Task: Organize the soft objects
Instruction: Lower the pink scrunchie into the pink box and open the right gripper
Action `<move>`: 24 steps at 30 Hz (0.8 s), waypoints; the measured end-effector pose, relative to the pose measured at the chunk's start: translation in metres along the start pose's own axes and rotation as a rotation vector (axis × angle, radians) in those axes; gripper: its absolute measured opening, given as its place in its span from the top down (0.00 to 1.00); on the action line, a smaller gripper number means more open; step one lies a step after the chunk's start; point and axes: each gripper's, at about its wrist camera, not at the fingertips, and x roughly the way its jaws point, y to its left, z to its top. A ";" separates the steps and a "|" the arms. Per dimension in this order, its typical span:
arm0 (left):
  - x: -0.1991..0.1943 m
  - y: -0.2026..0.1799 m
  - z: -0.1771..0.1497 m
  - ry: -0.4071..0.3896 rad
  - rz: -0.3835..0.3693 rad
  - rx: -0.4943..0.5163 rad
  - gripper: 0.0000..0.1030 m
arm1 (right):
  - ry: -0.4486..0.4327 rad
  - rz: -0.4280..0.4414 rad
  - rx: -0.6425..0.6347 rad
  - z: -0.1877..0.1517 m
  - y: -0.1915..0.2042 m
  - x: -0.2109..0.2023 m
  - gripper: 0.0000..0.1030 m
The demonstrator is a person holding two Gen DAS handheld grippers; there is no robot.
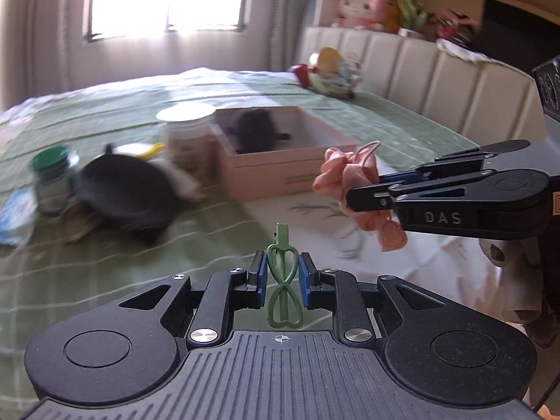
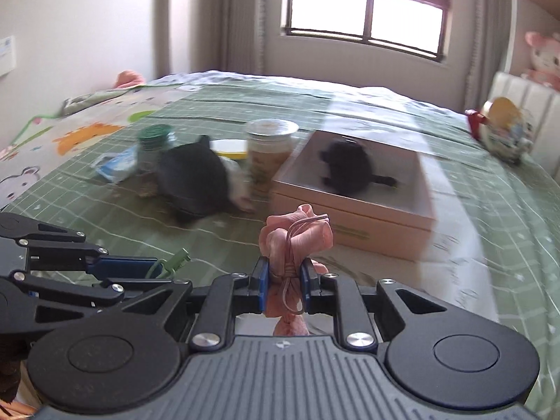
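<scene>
My left gripper (image 1: 282, 268) is shut on a green hair clip (image 1: 282, 280), held above the bed; it also shows in the right wrist view (image 2: 168, 266). My right gripper (image 2: 284, 273) is shut on a pink scrunchie (image 2: 297, 234), also seen from the side in the left wrist view (image 1: 346, 175). An open pink box (image 2: 381, 231) sits on the green bedspread with a small black plush toy (image 2: 346, 166) inside. A larger black-and-white plush (image 2: 196, 182) lies left of the box. The box (image 1: 280, 175) and the larger plush (image 1: 129, 192) also show in the left wrist view.
A jar with a white lid (image 2: 271, 154), a green-lidded bottle (image 2: 154, 143), a yellow lid (image 2: 229, 148) and a blue packet (image 2: 117, 166) stand by the plush. A colourful bag (image 2: 504, 133) lies near the padded headboard (image 1: 437, 73). A pink plush (image 1: 360, 7) sits on the shelf.
</scene>
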 end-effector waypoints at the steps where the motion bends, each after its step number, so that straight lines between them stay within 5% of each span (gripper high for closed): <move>1: 0.005 -0.010 0.004 0.001 -0.007 0.019 0.79 | -0.002 -0.011 0.016 -0.004 -0.010 -0.004 0.82; 8: 0.041 -0.056 0.037 0.015 -0.016 0.116 0.79 | -0.025 -0.035 0.083 -0.017 -0.055 -0.013 0.82; 14: 0.072 -0.041 0.079 0.013 -0.003 0.132 0.79 | -0.044 -0.023 0.114 0.005 -0.077 0.002 0.82; 17: 0.088 -0.022 0.117 -0.016 0.001 0.106 0.79 | -0.067 -0.021 0.133 0.028 -0.087 0.015 0.82; 24: 0.122 0.020 0.225 -0.075 -0.121 0.008 0.78 | -0.149 -0.023 0.112 0.096 -0.095 0.062 0.81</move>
